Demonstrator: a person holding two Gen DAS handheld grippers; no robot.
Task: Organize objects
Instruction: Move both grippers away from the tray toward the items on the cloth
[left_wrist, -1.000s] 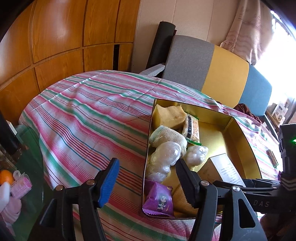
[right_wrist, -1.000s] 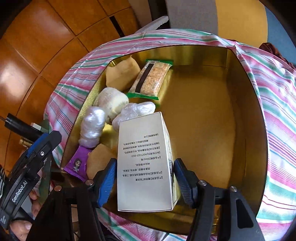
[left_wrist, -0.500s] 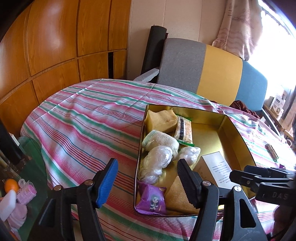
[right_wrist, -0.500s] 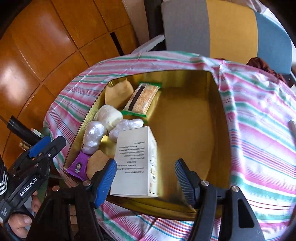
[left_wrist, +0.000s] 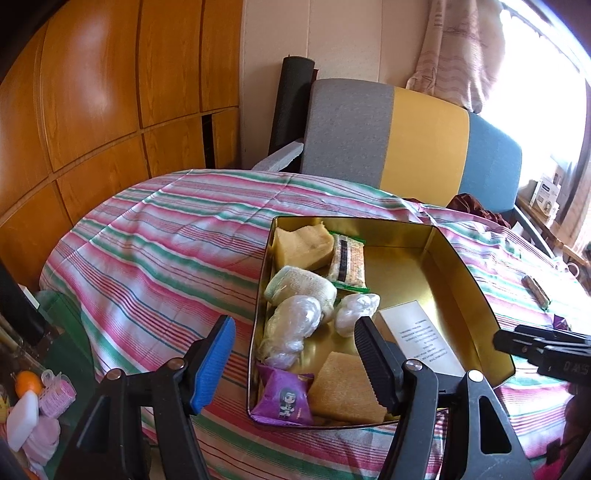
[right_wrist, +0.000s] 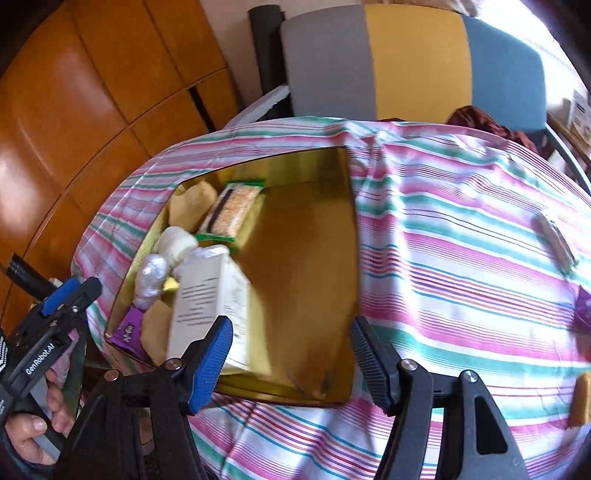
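Observation:
A golden tin (left_wrist: 402, 269) sits on the striped cloth with snacks along its left side: yellow cake wedges (left_wrist: 301, 245), a green-wrapped cracker bar (left_wrist: 347, 260), a gauze roll (left_wrist: 299, 290), clear-wrapped balls (left_wrist: 291, 325) and a purple packet (left_wrist: 284, 400). A white box (right_wrist: 210, 295) lies in the tin (right_wrist: 303, 240) beside them. My right gripper (right_wrist: 290, 343) hangs open over the tin's near edge, holding nothing. My left gripper (left_wrist: 295, 350) is open and empty above the tin's near-left corner. Each gripper shows in the other view, left gripper (right_wrist: 62, 299) and right gripper (left_wrist: 535, 347).
On the cloth right of the tin lie a wrapped bar (right_wrist: 554, 236), a purple packet (right_wrist: 583, 306) and a yellow cake piece (right_wrist: 580, 398). A grey, yellow and blue chair (left_wrist: 406, 140) stands behind the table. Small items (left_wrist: 33, 398) sit on a glass surface at lower left.
The white box stood between my right fingers; now it lies in the tin and the right gripper has drawn back to the right and upward. The left gripper has pulled back and risen slightly.

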